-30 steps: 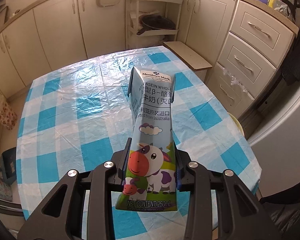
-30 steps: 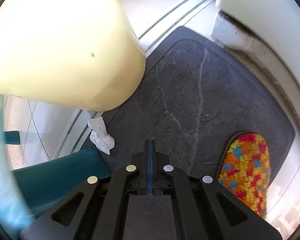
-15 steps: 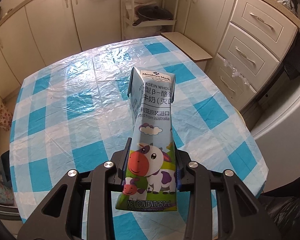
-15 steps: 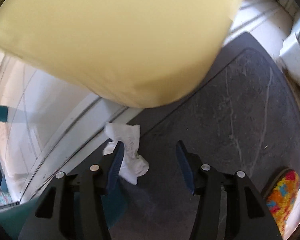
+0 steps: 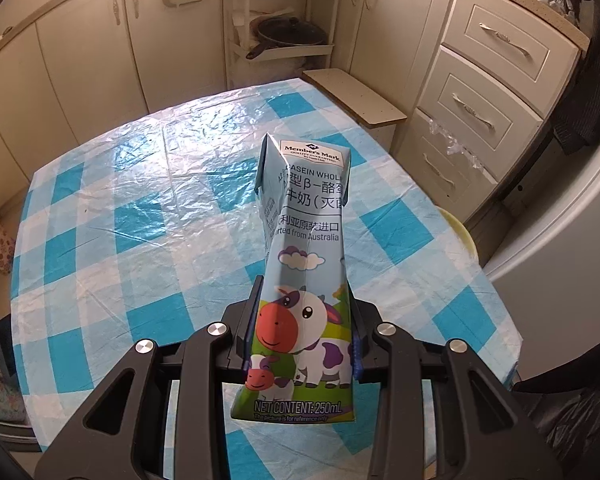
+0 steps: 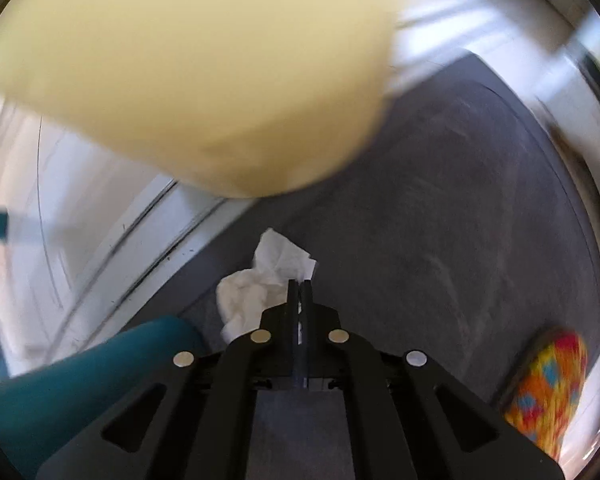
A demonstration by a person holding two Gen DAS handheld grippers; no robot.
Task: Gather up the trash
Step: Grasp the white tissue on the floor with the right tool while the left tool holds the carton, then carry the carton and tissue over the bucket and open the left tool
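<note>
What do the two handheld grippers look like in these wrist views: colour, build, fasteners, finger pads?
Both match. The left gripper and right gripper have matte black, angular linkage bodies with triangular cutouts and four round silver fasteners across the top. The left fingers are black with blue pads on the inner faces; the right fingers look dark, their pad colour unclear in the blur. No cables, labels, sleeves or hands show.

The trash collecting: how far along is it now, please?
Partly done. The left gripper already holds the milk carton above the checked table. The right gripper has just closed its fingers on the crumpled tissue, low over the dark floor mat. Left to do: drop both into a bin. No bin is clearly visible.
</note>
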